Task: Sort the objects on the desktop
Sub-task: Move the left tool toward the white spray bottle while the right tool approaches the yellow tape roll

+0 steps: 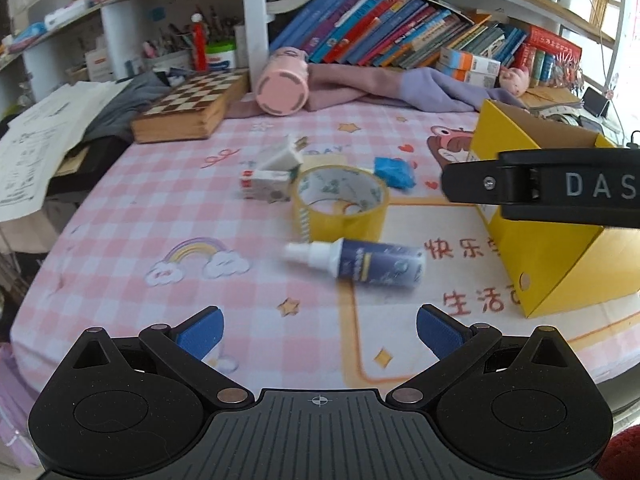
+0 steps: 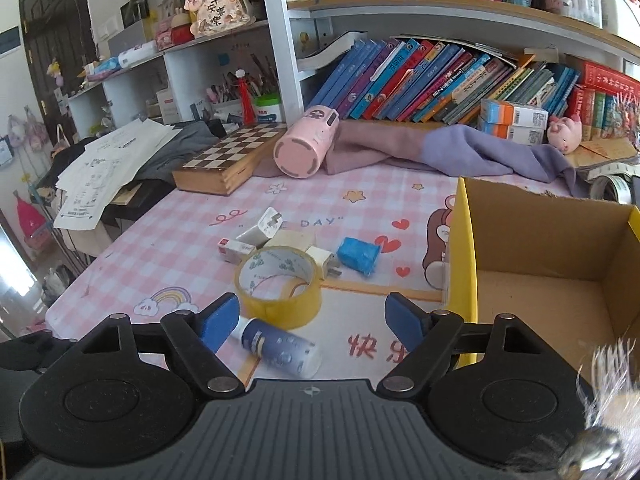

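Observation:
A yellow tape roll [image 1: 340, 204] [image 2: 280, 286] lies mid-table. In front of it lies a dark blue spray bottle [image 1: 360, 262] [image 2: 282, 346] on its side. Behind the roll are white chargers [image 1: 280, 156] [image 2: 260, 230], a small white box [image 1: 266, 185] [image 2: 236, 249] and a blue plug [image 1: 394, 171] [image 2: 358, 256]. An open yellow cardboard box [image 1: 560, 264] [image 2: 464, 256] stands at the right. My left gripper [image 1: 318, 330] is open, nothing between its blue pads, short of the bottle. My right gripper [image 2: 314, 320] is open above the bottle, not touching it. Its arm [image 1: 540, 194] crosses the left wrist view.
A pink cylinder [image 1: 282, 90] [image 2: 306, 148] lies on purple cloth [image 2: 460, 148] at the back. A wooden chessboard box [image 1: 192, 108] [image 2: 232, 160] sits back left beside loose papers [image 2: 108, 164]. Bookshelves [image 2: 440, 80] line the rear.

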Motion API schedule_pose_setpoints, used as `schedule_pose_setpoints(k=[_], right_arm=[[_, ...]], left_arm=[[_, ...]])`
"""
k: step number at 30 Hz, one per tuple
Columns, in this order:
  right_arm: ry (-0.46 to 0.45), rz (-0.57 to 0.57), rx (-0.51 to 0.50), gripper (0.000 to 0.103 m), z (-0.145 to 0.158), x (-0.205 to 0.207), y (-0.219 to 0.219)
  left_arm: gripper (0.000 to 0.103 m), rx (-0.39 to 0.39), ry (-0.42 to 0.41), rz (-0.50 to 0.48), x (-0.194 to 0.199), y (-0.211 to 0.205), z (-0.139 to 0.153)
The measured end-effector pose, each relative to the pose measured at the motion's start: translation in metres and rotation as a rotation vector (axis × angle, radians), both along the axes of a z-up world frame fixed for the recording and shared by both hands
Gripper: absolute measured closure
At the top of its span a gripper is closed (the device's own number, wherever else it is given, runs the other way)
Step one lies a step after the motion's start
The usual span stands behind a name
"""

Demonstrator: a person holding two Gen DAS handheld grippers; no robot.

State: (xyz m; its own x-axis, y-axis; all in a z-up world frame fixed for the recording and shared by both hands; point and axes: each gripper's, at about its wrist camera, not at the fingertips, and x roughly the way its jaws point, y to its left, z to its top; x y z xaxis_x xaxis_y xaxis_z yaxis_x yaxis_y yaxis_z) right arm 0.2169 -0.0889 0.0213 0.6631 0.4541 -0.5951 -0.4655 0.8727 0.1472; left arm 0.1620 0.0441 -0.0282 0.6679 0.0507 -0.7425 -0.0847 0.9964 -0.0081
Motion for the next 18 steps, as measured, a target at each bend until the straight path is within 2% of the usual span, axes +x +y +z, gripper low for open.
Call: schedule_pose_setpoints(k=[6,18], right_arm=[[0.0,0.002,0.004,0.023,0.002,0.023,-0.004],[0.014,-0.018,0.001,0.024,0.002,0.061,-0.014]], left_arm=[[0.0,-0.041,0.035,0.029,0.029,-0.003,-0.01],[0.001,-0.157,0.081,0.146,0.073,0.002,-0.023]])
